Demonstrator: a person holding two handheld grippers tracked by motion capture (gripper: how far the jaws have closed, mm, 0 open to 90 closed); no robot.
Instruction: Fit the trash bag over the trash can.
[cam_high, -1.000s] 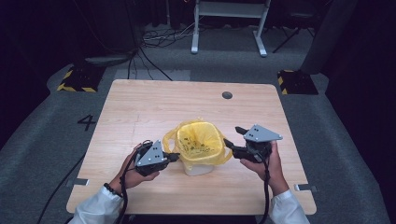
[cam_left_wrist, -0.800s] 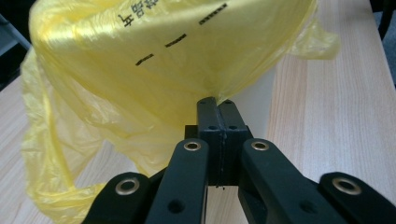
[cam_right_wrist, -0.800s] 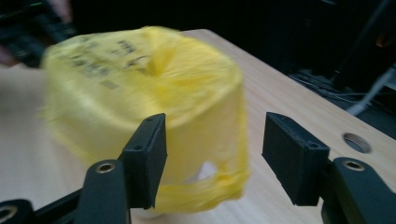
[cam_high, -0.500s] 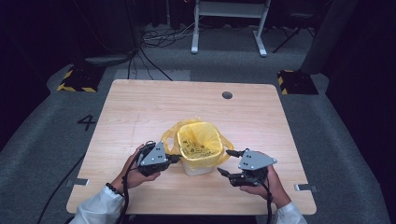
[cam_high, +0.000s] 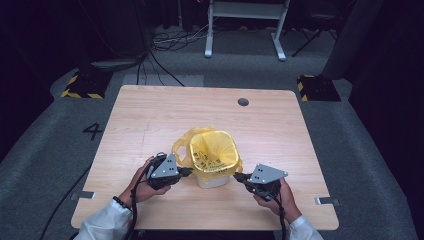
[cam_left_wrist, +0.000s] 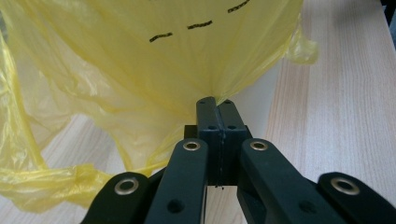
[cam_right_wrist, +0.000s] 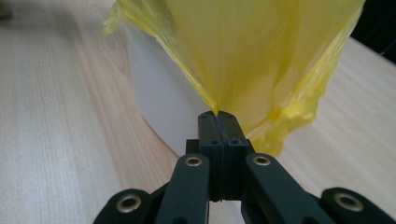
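Observation:
A small white bin (cam_high: 212, 178) stands near the table's front middle, lined with a yellow plastic bag (cam_high: 212, 150) whose rim folds down over the outside. My left gripper (cam_high: 189, 171) is at the bin's left side, shut on a pinch of the yellow bag (cam_left_wrist: 196, 60), which pulls taut from the jaw tips (cam_left_wrist: 215, 100). My right gripper (cam_high: 237, 176) is at the bin's right side, low near the tabletop. Its jaws have just closed, and they pinch the yellow bag (cam_right_wrist: 261, 56) in front of the white bin wall (cam_right_wrist: 159, 93).
The wooden table (cam_high: 150, 125) has a round cable hole (cam_high: 243, 102) at the back right. A white frame (cam_high: 245, 20) and cables (cam_high: 165, 45) lie on the floor behind. Yellow-black blocks (cam_high: 80, 85) sit at both far corners.
My right gripper came down from beside the bin's upper rim to low at its right side, and its jaws went from open to shut on the bag. My left gripper stayed put.

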